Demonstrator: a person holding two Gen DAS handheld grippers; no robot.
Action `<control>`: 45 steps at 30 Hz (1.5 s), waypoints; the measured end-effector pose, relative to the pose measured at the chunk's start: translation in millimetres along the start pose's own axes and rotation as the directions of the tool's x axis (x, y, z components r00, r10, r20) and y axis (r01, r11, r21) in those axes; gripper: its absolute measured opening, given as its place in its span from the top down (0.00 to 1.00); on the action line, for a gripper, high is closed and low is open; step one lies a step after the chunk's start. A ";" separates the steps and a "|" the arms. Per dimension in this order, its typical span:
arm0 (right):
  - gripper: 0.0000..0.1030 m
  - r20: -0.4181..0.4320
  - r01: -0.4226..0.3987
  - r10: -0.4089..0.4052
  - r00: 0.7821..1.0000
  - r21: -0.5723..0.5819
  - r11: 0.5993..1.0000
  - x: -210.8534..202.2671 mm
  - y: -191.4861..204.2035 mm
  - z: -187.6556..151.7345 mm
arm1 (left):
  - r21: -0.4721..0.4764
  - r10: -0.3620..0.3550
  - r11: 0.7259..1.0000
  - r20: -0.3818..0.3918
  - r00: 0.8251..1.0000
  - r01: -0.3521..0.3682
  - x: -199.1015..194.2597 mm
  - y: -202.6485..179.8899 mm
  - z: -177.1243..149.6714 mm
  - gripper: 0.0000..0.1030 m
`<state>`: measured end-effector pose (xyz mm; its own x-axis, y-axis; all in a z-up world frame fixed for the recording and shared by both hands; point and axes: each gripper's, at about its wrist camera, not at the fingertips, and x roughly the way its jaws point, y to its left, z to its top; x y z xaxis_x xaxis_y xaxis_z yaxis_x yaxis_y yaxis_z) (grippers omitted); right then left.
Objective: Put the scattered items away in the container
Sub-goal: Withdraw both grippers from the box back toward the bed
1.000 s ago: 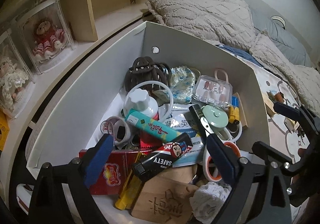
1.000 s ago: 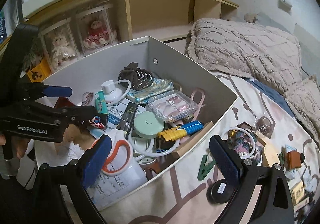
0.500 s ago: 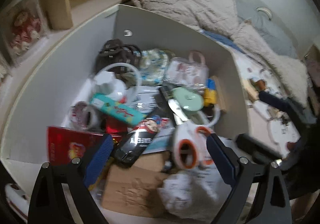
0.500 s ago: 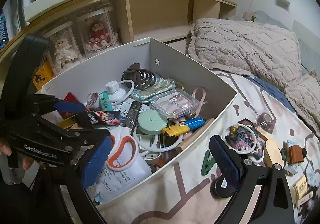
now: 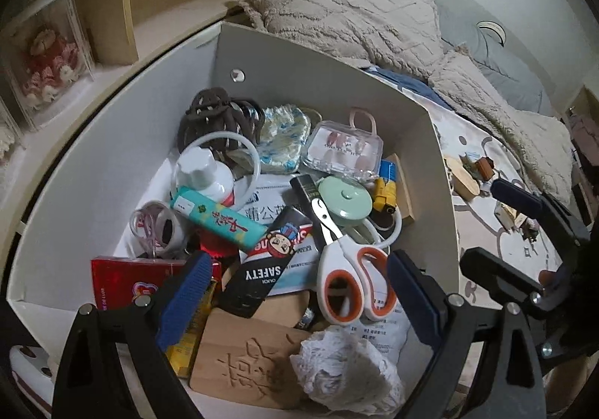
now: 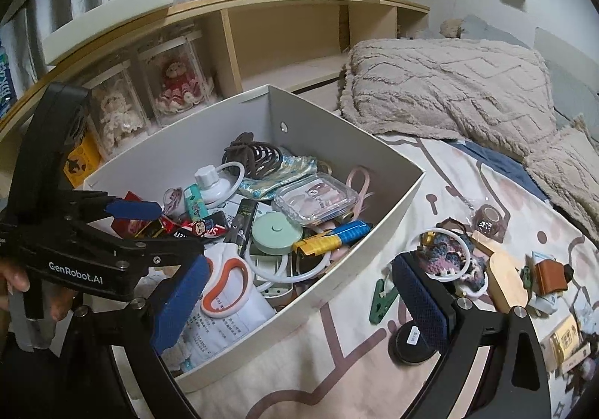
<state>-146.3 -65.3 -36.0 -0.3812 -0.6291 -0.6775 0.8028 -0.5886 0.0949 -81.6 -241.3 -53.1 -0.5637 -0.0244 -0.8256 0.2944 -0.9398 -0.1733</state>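
Note:
The white box (image 5: 123, 164) holds several tidied items: orange-handled scissors (image 5: 348, 269), a black "SAFETY" tube (image 5: 262, 277), a carved wooden block (image 5: 247, 366) and a clear case (image 5: 342, 151). My left gripper (image 5: 299, 301) hovers open over the box's near end with nothing between its fingers; it also shows as the left gripper (image 6: 164, 226) in the right wrist view. My right gripper (image 6: 299, 303) stands open and empty above the box's right wall (image 6: 359, 262). On the bedsheet lie a green clip (image 6: 382, 301), a black disc (image 6: 410, 340) and a white ring (image 6: 449, 258) around a knitted piece.
More loose things lie on the sheet at the right: a wooden piece (image 6: 505, 277), a brown leather item (image 6: 550, 273), a tape roll (image 6: 488, 217). A beige blanket (image 6: 449, 89) lies behind. A wooden shelf (image 6: 262, 30) with boxed dolls (image 6: 176, 82) stands behind the box.
The left gripper has dipped slightly lower over the box's near end. Both grippers stay wide apart, and the box's contents have not shifted.

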 end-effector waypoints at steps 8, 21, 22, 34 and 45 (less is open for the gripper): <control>0.00 0.017 0.044 -0.045 0.999 0.021 0.999 -9.1 -8.7 -4.0 | 0.009 0.018 1.000 0.085 0.996 -0.018 -10.3 -6.9 1.7 0.00; 0.00 0.069 0.161 -0.170 0.983 0.121 0.980 -61.2 -59.5 -17.3 | 0.014 -0.040 0.999 0.173 0.984 0.038 -31.3 -26.2 5.6 0.00; 0.00 0.068 0.167 -0.177 0.982 0.132 0.977 -65.6 -65.3 -19.3 | 0.021 -0.041 0.999 0.181 0.983 0.038 -32.9 -29.9 5.3 0.00; 0.00 0.083 0.273 -0.296 0.952 0.213 0.938 -120.0 -117.8 -50.9 | 0.124 -0.092 0.990 0.239 0.967 0.064 -44.7 -75.2 3.0 0.00; 0.00 0.095 0.318 -0.363 0.927 0.318 0.893 -158.3 -163.5 -84.9 | 0.175 -0.144 0.980 0.270 0.952 0.098 -47.3 -121.0 -1.4 0.00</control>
<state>-178.4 173.6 -6.2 -0.6886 -0.4174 -0.5929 0.4503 -0.8871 0.1014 -89.4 -126.0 6.2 -0.7871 0.0199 -0.6165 0.0978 -0.9828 -0.1566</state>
